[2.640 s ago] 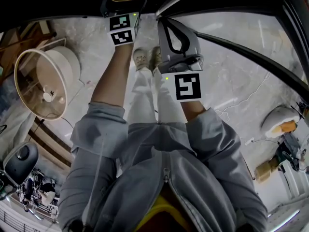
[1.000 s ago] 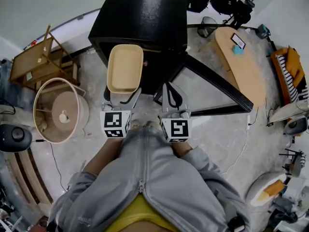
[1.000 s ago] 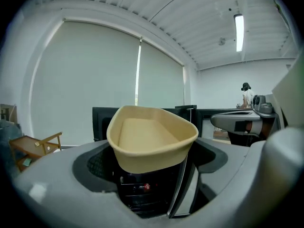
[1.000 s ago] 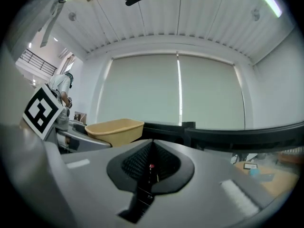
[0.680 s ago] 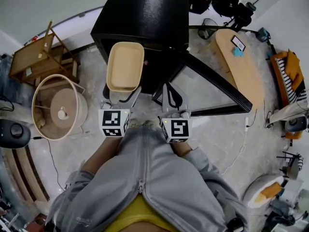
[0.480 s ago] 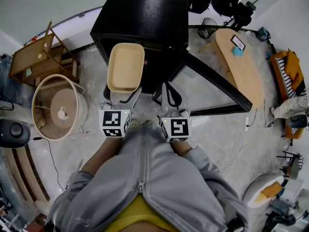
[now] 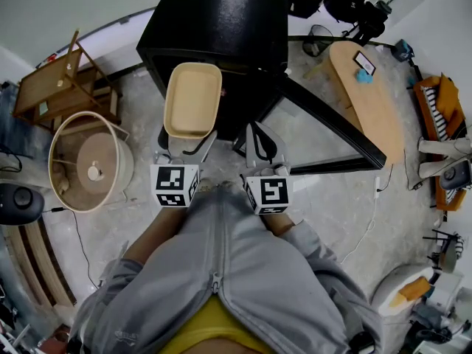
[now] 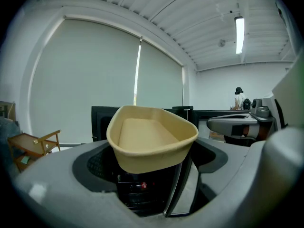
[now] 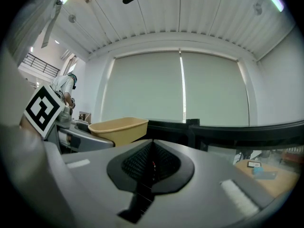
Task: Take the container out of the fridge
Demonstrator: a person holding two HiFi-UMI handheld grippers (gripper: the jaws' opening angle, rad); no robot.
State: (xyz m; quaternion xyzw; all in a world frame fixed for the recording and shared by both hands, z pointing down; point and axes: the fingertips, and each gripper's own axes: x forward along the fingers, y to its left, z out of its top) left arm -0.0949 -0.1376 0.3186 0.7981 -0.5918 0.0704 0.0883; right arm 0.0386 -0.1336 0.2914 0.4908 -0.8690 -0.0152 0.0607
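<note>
Tan container was out of the black fridge, level in the air just in front of it, its near end clamped between the jaws of the left tool. Right tool was empty, jaws pressed together, near the fridge's open door.

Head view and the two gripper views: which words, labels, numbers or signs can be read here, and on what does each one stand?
No word or number is readable in any view.
The cube on the left claw and the cube on the right claw: black-and-white square patterns, no letters.
The container: plain.
The red spot inside the fridge: too blurred.
The dark slab on the wooden table: too small.
</note>
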